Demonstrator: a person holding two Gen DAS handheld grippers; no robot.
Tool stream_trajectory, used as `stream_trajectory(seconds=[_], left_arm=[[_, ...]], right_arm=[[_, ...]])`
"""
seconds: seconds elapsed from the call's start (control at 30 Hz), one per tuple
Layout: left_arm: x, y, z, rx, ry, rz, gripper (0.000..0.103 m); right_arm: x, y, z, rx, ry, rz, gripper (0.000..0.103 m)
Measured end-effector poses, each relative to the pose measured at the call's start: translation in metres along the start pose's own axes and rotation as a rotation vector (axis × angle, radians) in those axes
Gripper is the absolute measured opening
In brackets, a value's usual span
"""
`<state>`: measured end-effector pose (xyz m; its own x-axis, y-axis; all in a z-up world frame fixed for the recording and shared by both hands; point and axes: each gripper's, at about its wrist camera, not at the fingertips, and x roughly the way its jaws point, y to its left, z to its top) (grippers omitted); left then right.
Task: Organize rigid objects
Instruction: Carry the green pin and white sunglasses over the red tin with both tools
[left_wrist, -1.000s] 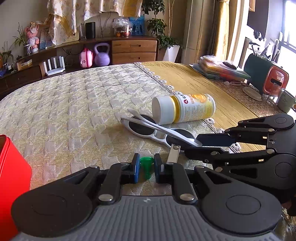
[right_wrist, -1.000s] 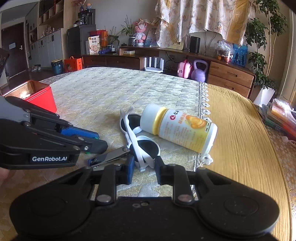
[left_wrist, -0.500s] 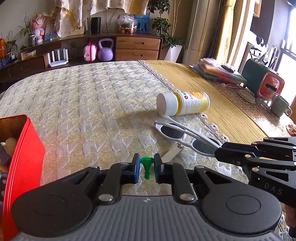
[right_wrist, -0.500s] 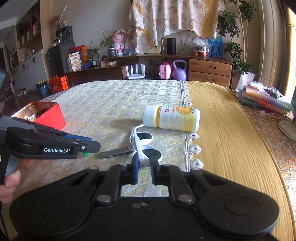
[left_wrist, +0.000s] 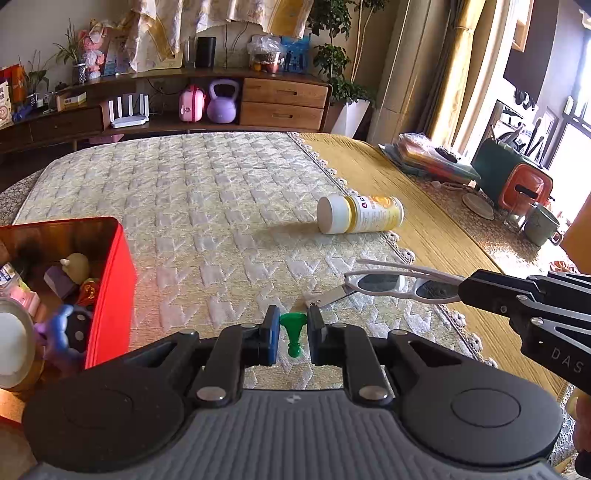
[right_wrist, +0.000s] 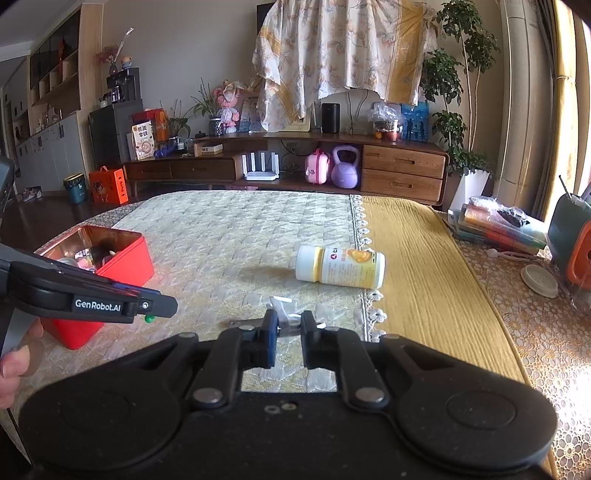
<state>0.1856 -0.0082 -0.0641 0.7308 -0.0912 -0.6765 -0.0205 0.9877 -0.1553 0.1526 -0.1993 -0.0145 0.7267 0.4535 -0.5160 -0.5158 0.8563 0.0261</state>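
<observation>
Left gripper (left_wrist: 290, 334) pinches a small green peg (left_wrist: 293, 332); right gripper (right_wrist: 284, 332) clamps white sunglasses (left_wrist: 399, 282) by one end, lifted off the quilted cloth (left_wrist: 221, 206). Risk: thin, smooth plastic frame may swing or slip before reaching the red tin (left_wrist: 110, 280). Nail clipper (left_wrist: 328, 295) and bottle (left_wrist: 360, 219) lie on cloth.

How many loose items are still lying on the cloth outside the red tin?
2: the supplement bottle on its side by the lace edge, and the nail clipper below the lifted sunglasses. None seem hidden.
</observation>
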Motion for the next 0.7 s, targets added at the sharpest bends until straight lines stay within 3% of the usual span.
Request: stream_trajectory(seconds=[0.3,0.7], left_arm=[[-0.046,0.029,0.012,-0.027,-0.048,0.023,0.016],[-0.094,0.105,0.02,-0.117,-0.086,0.102,0.016]], right_arm=[[-0.026,0.021,0.016,-0.021,-0.045,-0.028,0.012],[-0.04,0.076,0.048,-0.042,-0.126,0.056,0.012]])
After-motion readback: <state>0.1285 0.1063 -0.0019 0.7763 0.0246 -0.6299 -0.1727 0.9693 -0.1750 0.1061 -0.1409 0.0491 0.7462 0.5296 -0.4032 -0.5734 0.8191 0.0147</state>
